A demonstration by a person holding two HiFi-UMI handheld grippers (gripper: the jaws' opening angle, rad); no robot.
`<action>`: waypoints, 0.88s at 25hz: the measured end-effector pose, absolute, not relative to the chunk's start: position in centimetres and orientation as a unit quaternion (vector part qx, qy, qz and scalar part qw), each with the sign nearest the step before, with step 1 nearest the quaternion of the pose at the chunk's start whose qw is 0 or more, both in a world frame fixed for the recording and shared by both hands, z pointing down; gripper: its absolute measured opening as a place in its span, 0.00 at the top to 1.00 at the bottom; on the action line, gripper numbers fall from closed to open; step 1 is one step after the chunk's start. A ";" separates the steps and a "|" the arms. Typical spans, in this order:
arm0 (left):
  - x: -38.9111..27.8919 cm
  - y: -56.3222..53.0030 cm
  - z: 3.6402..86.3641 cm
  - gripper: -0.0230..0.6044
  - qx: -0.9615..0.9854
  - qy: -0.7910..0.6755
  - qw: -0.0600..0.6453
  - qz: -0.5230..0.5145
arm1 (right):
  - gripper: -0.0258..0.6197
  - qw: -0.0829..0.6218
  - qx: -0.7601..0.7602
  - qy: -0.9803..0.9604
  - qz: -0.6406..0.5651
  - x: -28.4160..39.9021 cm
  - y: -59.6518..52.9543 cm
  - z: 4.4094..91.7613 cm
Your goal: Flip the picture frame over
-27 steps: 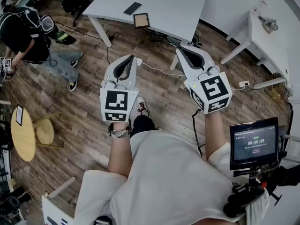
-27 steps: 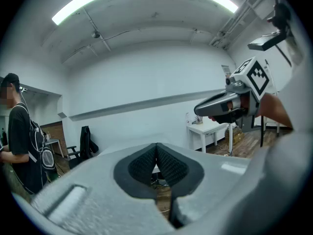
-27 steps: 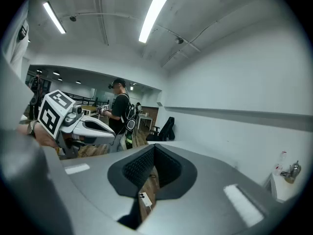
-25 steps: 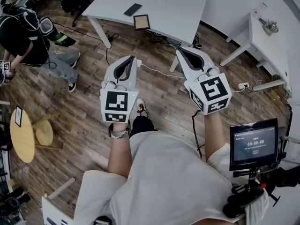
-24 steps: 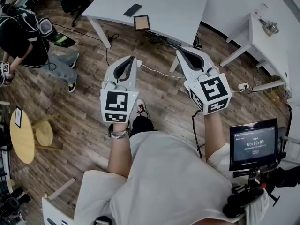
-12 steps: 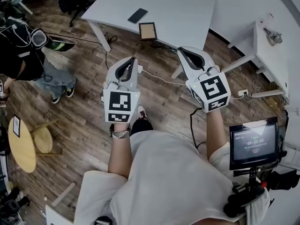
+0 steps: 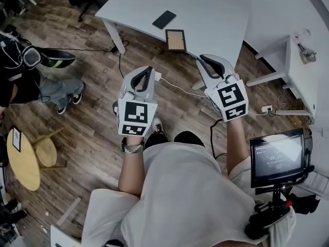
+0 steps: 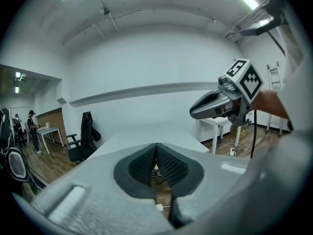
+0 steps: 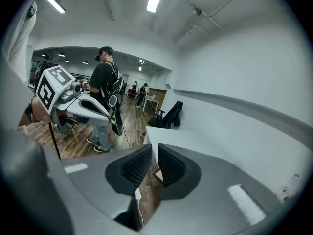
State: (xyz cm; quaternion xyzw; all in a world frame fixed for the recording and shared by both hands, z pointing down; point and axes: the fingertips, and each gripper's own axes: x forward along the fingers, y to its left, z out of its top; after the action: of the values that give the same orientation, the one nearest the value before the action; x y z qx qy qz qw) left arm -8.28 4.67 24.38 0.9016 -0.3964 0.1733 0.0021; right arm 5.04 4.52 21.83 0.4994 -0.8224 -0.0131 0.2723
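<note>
Nearest the operator's torso (image 7: 180, 199), the two tongs reach out over the wooden floor (image 7: 92, 107), side by side and well apart; left gripper (image 7: 149, 70): pads pressed together at the tips, nothing between them; right gripper (image 7: 204, 60): jaws opening, a narrow gap between the pads, nothing held in it; ahead of both tips, roughly midway between them, the picture frame (image 7: 176, 40) lies at the near edge of the white table (image 7: 221, 14), apart from either gripper; beyond the frame, slightly left, a dark phone (image 7: 164, 19) lies on the same table.
</note>
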 end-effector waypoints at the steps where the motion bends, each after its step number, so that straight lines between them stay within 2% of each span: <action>1: -8.6 4.3 24.7 0.96 0.901 -0.397 0.006 0.175 | 0.89 0.278 0.497 -0.822 -0.010 4.8 4.0 22.3; 9: -9.0 2.2 27.2 0.96 0.895 -0.400 0.035 0.194 | 0.81 0.320 0.475 -0.820 0.010 4.5 0.4 27.0; 16: -9.6 -0.5 30.9 0.96 0.881 -0.419 0.066 0.209 | 0.79 0.335 0.441 -0.832 0.041 4.2 -3.4 32.3; 22: -9.1 -1.8 33.4 0.96 0.866 -0.438 0.094 0.222 | 0.78 0.383 0.420 -0.823 0.032 5.5 -6.3 36.3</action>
State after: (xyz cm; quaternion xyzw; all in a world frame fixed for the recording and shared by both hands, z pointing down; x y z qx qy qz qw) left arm -9.10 -1.80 33.44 0.8657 -0.4384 0.2224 0.0939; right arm 5.47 -6.34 36.33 0.4196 -0.8225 0.0320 0.3825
